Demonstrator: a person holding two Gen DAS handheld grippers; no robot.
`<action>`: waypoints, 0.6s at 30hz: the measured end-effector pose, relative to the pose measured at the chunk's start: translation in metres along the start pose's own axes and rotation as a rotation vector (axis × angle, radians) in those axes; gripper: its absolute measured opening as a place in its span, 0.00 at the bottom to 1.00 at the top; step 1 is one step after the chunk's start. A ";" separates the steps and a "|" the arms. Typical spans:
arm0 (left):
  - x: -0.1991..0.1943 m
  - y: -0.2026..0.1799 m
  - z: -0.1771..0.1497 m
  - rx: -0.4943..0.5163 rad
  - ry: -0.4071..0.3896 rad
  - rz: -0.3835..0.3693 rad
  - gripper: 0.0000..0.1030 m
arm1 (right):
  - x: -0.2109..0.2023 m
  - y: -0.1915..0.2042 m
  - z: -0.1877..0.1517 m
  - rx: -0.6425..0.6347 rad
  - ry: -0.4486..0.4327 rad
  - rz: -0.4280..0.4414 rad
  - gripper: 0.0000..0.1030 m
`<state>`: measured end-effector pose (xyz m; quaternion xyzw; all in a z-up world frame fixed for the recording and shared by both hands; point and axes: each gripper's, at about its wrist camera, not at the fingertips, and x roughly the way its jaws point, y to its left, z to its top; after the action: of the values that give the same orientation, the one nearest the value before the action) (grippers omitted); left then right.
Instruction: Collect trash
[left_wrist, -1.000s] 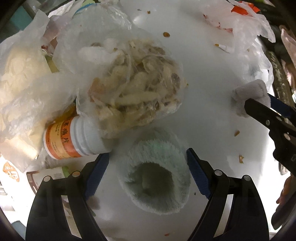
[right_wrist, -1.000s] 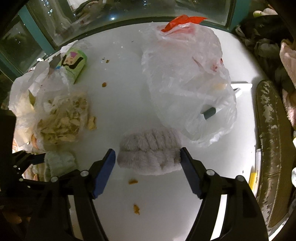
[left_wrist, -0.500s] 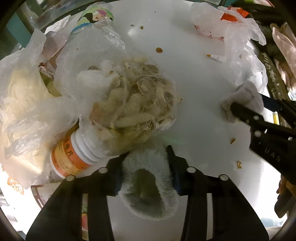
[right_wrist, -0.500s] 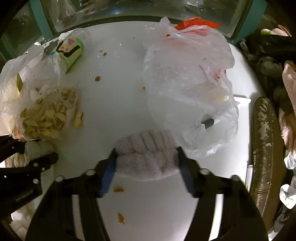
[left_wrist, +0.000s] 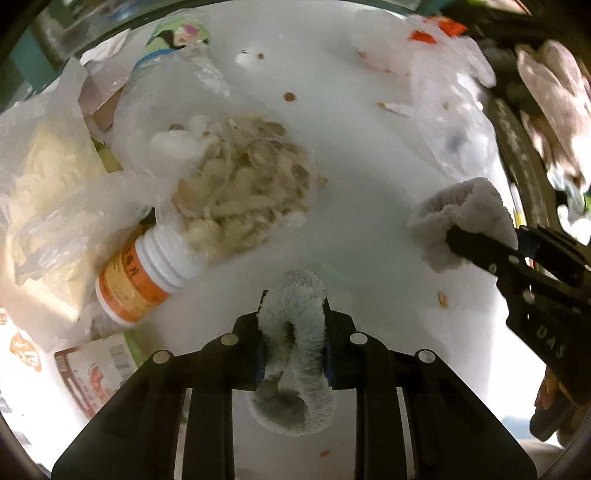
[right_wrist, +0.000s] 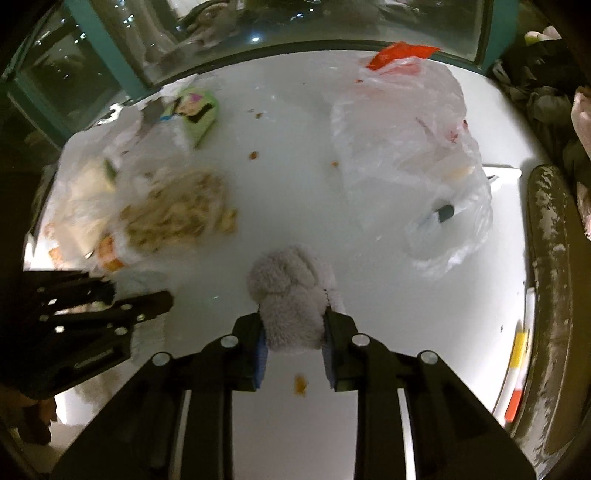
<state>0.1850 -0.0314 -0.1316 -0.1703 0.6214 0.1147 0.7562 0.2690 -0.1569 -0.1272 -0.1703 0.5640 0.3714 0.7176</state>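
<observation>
My left gripper (left_wrist: 295, 297) is closing on a pale green fluffy sock (left_wrist: 295, 398); the pads squeeze it flat at the middle, and its open end hangs below them. My right gripper (right_wrist: 293, 315) is closing on a grey fluffy sock (right_wrist: 284, 277), bunched up between its blue pads. In the left wrist view that grey sock (left_wrist: 465, 206) shows at the right, pinched by the right gripper (left_wrist: 484, 243). Both point steeply down at the white table (right_wrist: 288, 184).
A clear bag of food scraps (left_wrist: 240, 184) and an orange-labelled pill bottle (left_wrist: 136, 280) lie left, among crumpled plastic. A big clear plastic bag (right_wrist: 406, 147) lies at the right. A green printed cup (right_wrist: 195, 110) lies at the back. Crumbs (right_wrist: 300, 384) dot the table.
Both grippers went from wide open around their socks to pinched on them. Each sock is now squeezed narrow, and both hands have drawn back slightly from the table.
</observation>
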 end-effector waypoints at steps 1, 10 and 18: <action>-0.005 -0.004 -0.004 0.025 0.003 0.009 0.21 | -0.006 0.004 -0.007 0.001 -0.001 0.010 0.23; -0.052 -0.029 -0.038 0.131 -0.017 0.038 0.21 | -0.052 0.023 -0.050 0.029 -0.015 0.011 0.23; -0.082 -0.037 -0.063 0.245 -0.045 0.023 0.21 | -0.086 0.043 -0.082 0.099 -0.051 -0.004 0.23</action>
<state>0.1261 -0.0877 -0.0577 -0.0668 0.6154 0.0502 0.7838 0.1738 -0.2121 -0.0644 -0.1263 0.5630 0.3459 0.7399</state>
